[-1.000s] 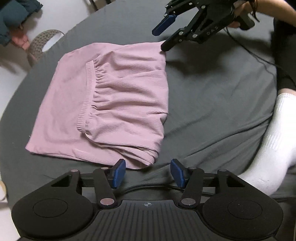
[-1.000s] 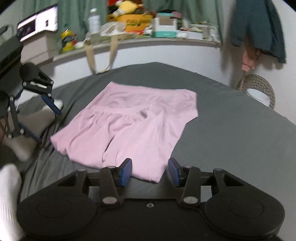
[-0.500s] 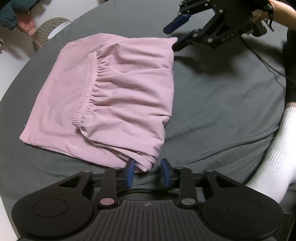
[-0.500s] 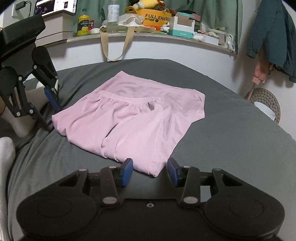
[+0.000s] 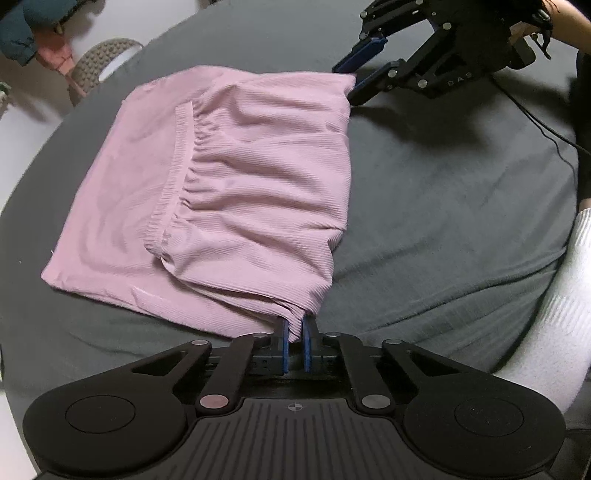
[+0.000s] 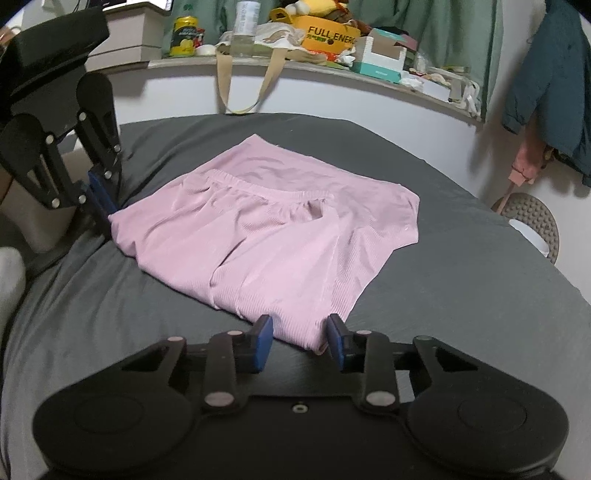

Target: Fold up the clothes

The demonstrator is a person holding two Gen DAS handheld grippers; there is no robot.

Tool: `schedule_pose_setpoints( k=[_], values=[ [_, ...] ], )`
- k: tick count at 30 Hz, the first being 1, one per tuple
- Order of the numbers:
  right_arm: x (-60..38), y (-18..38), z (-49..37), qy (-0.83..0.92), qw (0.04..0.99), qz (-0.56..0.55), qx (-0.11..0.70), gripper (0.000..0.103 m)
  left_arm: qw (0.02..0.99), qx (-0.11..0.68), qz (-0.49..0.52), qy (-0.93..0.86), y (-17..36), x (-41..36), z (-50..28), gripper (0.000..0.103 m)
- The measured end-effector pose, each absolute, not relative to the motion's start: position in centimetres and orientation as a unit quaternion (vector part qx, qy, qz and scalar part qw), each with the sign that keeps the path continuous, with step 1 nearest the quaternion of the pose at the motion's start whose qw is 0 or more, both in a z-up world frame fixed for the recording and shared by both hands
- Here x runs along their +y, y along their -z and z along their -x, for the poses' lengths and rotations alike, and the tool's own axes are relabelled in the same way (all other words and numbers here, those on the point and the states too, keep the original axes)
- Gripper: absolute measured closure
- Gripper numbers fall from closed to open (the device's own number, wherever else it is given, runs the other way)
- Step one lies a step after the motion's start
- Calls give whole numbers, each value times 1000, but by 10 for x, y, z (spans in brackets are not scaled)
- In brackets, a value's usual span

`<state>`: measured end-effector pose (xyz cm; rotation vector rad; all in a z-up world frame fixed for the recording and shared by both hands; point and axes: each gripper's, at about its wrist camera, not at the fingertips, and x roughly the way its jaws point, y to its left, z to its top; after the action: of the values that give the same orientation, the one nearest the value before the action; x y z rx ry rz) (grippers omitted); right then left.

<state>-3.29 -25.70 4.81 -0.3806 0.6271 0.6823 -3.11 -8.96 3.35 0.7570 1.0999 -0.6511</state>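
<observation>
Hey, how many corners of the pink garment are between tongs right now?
2. The left tongs pinch one near corner of the pink garment; the other near corner sits between the right tongs, not yet pinched.

Bare grey sheet [image 5: 443, 192] lies open beside the garment; a socked leg [image 5: 546, 325] blocks its near edge.

Pink ribbed shorts [image 5: 236, 192] (elastic waistband showing), folded, flat on dark grey bedsheet [image 5: 443, 192]

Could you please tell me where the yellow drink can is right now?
In the right wrist view, the yellow can stands upright on the shelf at the upper left, behind the bed, just left of the clear plastic bottle.
</observation>
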Motion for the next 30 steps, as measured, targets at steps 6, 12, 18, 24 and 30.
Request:
schedule_pose_setpoints(
  k=[6,12,18,24,30],
  values=[
    [-260,-47,30,-326,877,175,307,76,738,496,-348,296,-35,-89,33,99],
    [-263,-48,25,-334,874,152,318,95,729,478,-399,285,-37,-87,37,100],
    [-268,-57,27,-302,883,181,312,96,718,493,-406,277,-43,-69,33,101],
    [-272,-55,27,-303,878,195,316,97,713,489,-393,312,-40,-69,38,100],
    [-265,-50,30,-294,875,223,313,74,683,469,-465,314,-39,-76,48,95]
  ],
)
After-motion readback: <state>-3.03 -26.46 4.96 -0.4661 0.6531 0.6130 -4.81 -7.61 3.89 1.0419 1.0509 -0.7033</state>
